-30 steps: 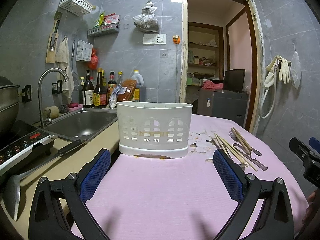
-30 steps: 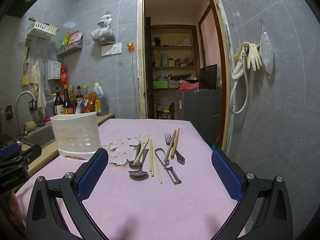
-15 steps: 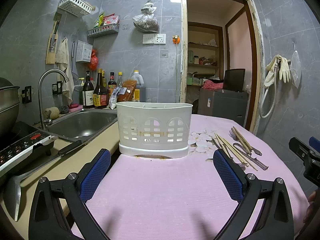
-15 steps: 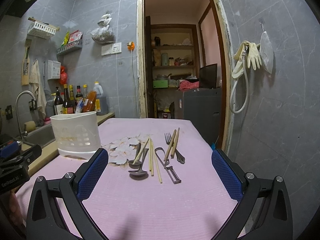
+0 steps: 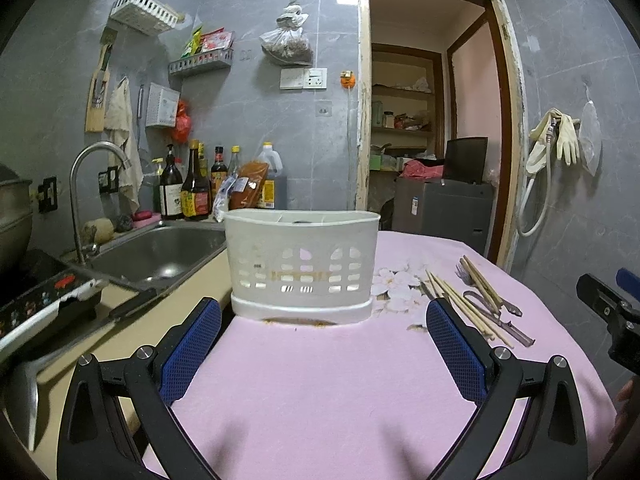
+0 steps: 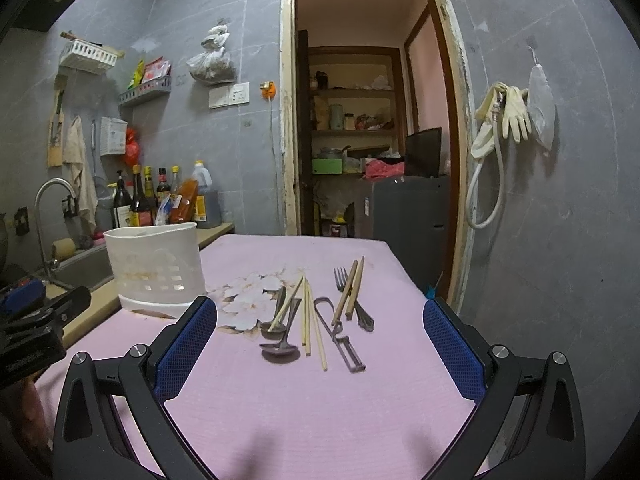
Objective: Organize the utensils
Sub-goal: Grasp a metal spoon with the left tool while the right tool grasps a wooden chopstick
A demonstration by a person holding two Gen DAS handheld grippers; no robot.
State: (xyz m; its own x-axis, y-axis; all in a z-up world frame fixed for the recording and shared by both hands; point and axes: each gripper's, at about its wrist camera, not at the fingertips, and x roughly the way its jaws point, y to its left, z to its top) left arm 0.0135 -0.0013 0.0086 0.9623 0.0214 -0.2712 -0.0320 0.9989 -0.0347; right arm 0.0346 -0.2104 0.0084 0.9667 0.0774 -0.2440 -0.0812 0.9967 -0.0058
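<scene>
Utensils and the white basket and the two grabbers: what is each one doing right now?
white utensil basket: upright on the pink cloth.
chopsticks: loose, lying flat.
spoons: lying flat.
fork: lying flat.
peeler: lying flat.
left gripper: open, holding nothing.
right gripper: open, holding nothing.

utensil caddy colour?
White utensil caddy, with a perforated lower half; clearest in the left wrist view.

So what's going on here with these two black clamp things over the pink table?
A person holds a gripper in each hand to sort cutlery. The left gripper faces a white caddy beside the sink; the right gripper faces chopsticks, spoons, a fork and a peeler lying loose on the pink tablecloth. Both grippers are open and hold nothing, and no utensil can be seen in the caddy.
</scene>
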